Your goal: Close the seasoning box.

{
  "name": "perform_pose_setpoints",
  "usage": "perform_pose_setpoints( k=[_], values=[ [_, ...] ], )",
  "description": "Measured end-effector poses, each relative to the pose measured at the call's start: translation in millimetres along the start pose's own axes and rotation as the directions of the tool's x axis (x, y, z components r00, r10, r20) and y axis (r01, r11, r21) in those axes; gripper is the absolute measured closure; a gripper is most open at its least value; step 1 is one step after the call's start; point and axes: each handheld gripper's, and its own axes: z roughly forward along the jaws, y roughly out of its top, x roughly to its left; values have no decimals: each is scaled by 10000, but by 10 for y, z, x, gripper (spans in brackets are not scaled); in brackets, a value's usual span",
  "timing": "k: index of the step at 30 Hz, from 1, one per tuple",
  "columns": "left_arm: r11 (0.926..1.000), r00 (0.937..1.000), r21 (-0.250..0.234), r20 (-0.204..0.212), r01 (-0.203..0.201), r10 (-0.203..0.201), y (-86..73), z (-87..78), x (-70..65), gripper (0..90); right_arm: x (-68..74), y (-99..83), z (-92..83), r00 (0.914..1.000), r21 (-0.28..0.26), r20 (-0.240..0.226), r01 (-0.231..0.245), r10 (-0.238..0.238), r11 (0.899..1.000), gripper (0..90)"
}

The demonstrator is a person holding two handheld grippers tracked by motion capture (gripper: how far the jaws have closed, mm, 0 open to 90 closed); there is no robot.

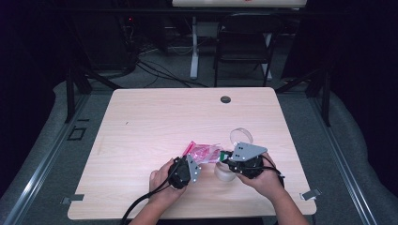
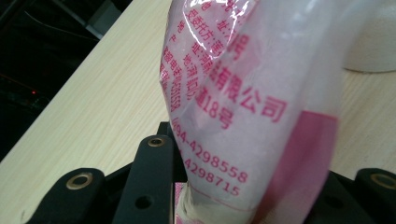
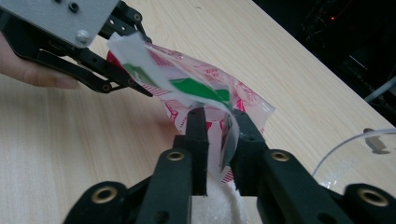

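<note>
A pink-printed clear plastic bag hangs just above the table between my two grippers. My left gripper is shut on its near end; in the left gripper view the bag rises from between the black jaws, red print facing me. My right gripper is open, and the bag's white and green edge passes loosely through the gap between its jaws. White granules lie right under those jaws. The left gripper grips the bag's far end in the right gripper view.
A clear round tub sits under my right gripper, and its clear lid lies just behind. The wooden table has a cable hole near its far edge. A dark chair stands beyond the table.
</note>
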Motion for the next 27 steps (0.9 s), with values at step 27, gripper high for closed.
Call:
perform_pose_setpoints(
  k=[27],
  values=[
    [9780,9571,176,2026,2080,-2072,-175,158,54,712,-52,14,-37,9987,-984,165,-473,492,9940,476]
  ],
)
